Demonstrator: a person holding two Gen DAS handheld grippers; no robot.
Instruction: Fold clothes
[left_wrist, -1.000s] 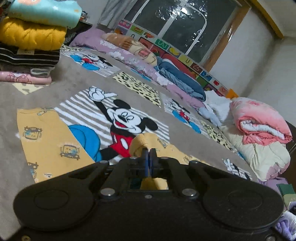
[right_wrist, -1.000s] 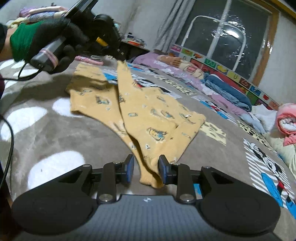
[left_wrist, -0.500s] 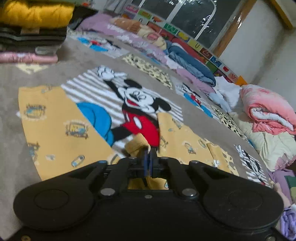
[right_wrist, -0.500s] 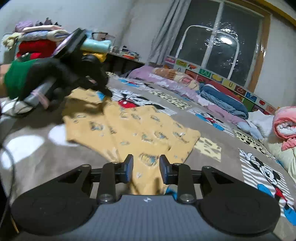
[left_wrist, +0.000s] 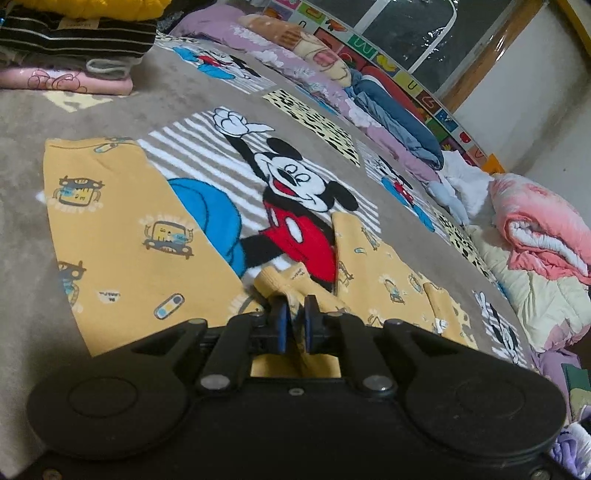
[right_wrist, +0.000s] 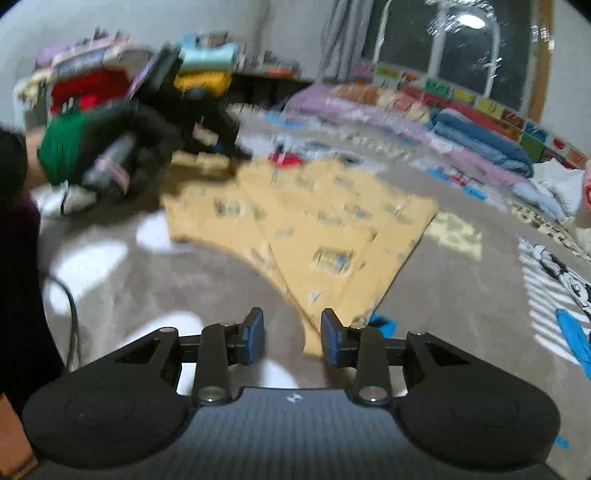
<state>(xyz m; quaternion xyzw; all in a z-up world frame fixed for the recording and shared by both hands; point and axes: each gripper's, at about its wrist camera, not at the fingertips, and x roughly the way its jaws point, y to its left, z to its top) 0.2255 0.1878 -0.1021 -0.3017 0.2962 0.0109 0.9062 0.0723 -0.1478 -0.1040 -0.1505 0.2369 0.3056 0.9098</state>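
Observation:
A pair of yellow printed children's pants lies flat on the grey Mickey Mouse blanket. In the left wrist view my left gripper has its jaws slightly apart with a ribbed cuff of the pants between them, low over the blanket. In the right wrist view the pants lie spread ahead, blurred. My right gripper is open and empty just above the near end of the pants. The gloved hand with the left gripper shows at the far left end of the pants.
A stack of folded clothes stands at the back left. Rolled quilts and bedding line the wall under the window. A pink and cream quilt pile lies at the right.
My left gripper lowered the cuff to the blanket and its jaws have parted a little. My right gripper pulled back and up, with the pants now lying flat.

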